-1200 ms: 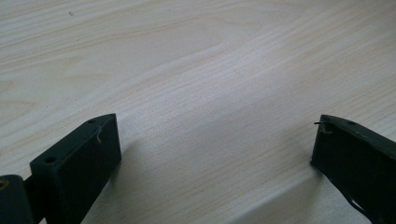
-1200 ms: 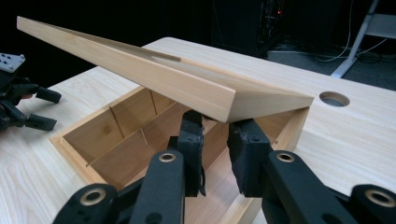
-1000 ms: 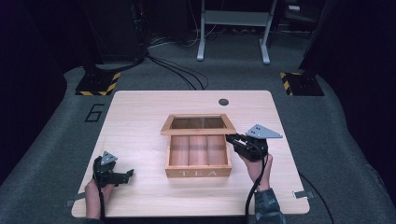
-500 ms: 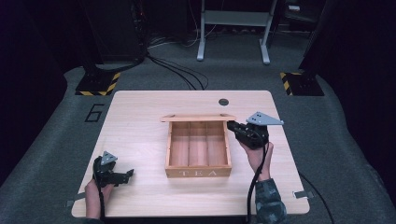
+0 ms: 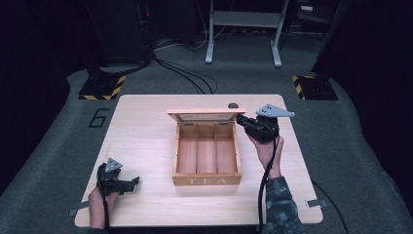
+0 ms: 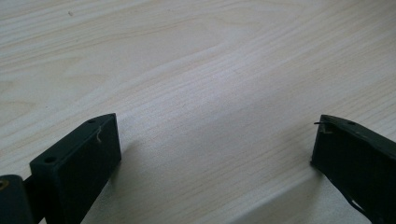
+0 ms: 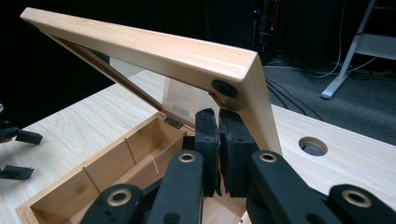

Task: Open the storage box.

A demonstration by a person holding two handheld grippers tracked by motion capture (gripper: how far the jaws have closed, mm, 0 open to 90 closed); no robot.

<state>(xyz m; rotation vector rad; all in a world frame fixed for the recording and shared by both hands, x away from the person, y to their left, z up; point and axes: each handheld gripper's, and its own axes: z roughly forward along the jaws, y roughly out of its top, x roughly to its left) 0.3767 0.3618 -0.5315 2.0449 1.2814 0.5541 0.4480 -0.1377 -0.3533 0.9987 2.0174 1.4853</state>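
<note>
A wooden tea box point(image 5: 207, 179) with three bare compartments sits mid-table. Its glass-paned lid point(image 5: 204, 116) is raised on the far hinges and shows nearly edge-on from above. My right gripper point(image 5: 239, 121) is at the lid's right corner, shut with nothing between the jaws. In the right gripper view the closed tips point(image 7: 218, 116) sit under the lid's frame point(image 7: 163, 51), touching its underside, with the box point(image 7: 116, 163) below. My left gripper point(image 5: 132, 183) rests open on the table near the front left, and its jaws point(image 6: 215, 144) stand wide over bare wood.
A round cable hole point(image 5: 233, 105) lies in the tabletop behind the box, seen close to the right gripper point(image 7: 313, 145). The table's front edge point(image 5: 195, 223) runs just behind both hands. Cables and a metal stand point(image 5: 243, 29) are on the floor beyond.
The lid has swung further up, from slanted to nearly upright. My right gripper has moved up and away with it. The left gripper has stayed still.
</note>
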